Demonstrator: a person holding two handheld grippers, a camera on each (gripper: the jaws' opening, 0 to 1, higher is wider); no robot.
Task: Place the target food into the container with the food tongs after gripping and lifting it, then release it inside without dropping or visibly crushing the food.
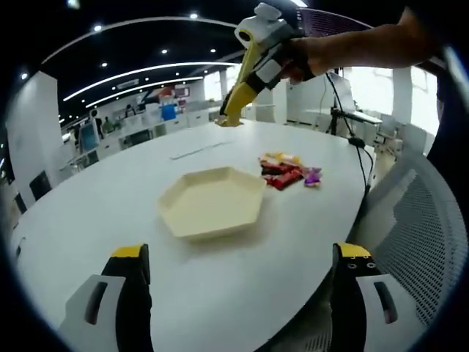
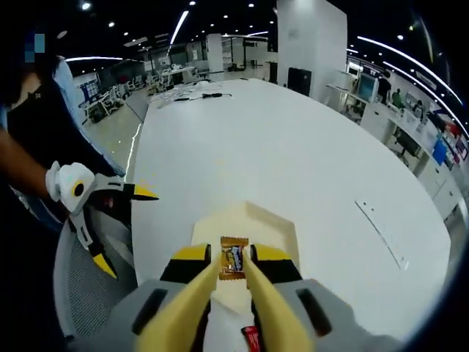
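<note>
One wrapped candy (image 2: pixel 233 258) sits pinched in the right gripper (image 2: pixel 233 275) above the tray (image 2: pixel 275 220); left gripper (image 1: pixel 238 257) gapes wide.

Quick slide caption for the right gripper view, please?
Right tool holds a wrapped candy above the cream tray on the white table.

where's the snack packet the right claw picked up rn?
In the right gripper view, the snack packet is pinched between the right claw tips, held above the cream hexagonal tray. The left gripper view shows it high beyond the tray, not yet released.
</note>
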